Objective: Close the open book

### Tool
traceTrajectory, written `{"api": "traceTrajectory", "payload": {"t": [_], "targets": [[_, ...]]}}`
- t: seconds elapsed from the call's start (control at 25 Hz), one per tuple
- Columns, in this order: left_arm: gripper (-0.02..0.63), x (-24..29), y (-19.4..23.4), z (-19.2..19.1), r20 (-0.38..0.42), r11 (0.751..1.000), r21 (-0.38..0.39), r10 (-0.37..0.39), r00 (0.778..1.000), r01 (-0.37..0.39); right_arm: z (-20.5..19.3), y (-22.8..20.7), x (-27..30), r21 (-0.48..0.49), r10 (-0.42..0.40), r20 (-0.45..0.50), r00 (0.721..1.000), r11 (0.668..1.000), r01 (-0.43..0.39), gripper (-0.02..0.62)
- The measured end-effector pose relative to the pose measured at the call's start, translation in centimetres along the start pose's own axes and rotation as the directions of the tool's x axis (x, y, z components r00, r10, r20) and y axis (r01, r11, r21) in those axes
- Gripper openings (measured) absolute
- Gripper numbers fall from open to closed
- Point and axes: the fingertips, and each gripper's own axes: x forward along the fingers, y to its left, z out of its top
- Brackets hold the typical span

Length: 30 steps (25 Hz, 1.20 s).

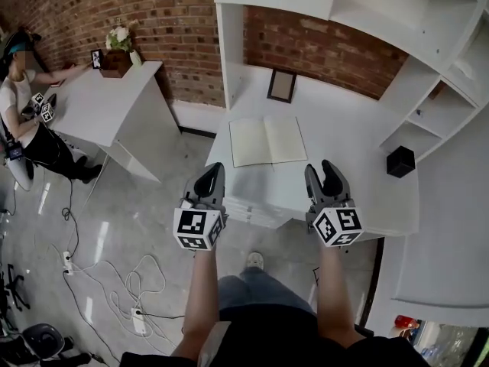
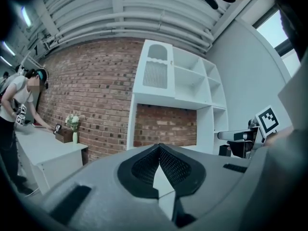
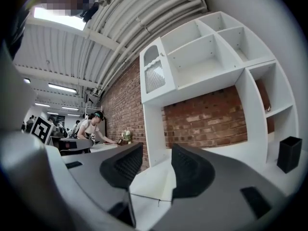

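Open book (image 1: 267,141) lies flat, pages up, towards the front of the white counter (image 1: 348,128), squarely ahead of both tools. The left hand-held gripper (image 1: 212,176), jaw tips together and empty, and the right hand-held gripper (image 1: 322,174), jaws apart and empty, hover near the counter's front edge. They are apart from the book, one toward each side, probably so that either can lift a cover.

Bare desk (image 1: 336,128) surrounds the book (image 1: 267,141); picture frame (image 1: 281,86) behind, black box (image 1: 400,161) well right.
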Motion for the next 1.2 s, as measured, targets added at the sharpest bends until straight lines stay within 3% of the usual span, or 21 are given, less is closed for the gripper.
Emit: {"api": "traceTrajectory", "payload": {"t": [0.48,0.64,0.76,0.88,0.96,1.08,1.2], "targets": [[0.009,6.3,2.2,-0.9,-0.045,1.000,0.007,0.019,0.999,-0.019,-2.2,-2.4,6.1,0.037,0.025,-0.062,0.998,0.999,-0.023,0.167],[0.009,7.6,1.6,-1.7,-0.064,1.000,-0.007,-0.005,0.998,0.005,-2.9,-2.3,8.0,-0.022,0.056,-0.115,0.992,0.998,-0.059,0.167],[0.009,7.9,1.6,-2.7,-0.081,1.000,-0.020,-0.017,0.997,0.015,-4.6,-1.4,10.2,-0.138,0.103,-0.202,0.974,0.982,-0.133,0.167],[0.009,7.4,1.9,-3.7,-0.089,0.999,-0.034,-0.005,0.996,0.002,-7.0,0.1,11.8,-0.284,0.165,-0.324,0.931,0.922,-0.263,0.167],[0.009,6.9,2.2,-4.3,-0.095,0.999,-0.045,0.006,0.995,-0.010,-8.8,1.1,12.6,-0.367,0.198,-0.411,0.890,0.858,-0.360,0.167],[0.009,6.0,3.0,-4.9,-0.105,0.998,-0.058,0.024,0.994,-0.030,-11.0,2.7,14.0,-0.472,0.226,-0.502,0.835,0.737,-0.483,0.167],[0.009,4.9,3.7,-5.7,-0.117,0.997,-0.062,0.043,0.992,-0.050,-13.7,4.1,14.7,-0.548,0.232,-0.591,0.772,0.587,-0.596,0.167]]}}
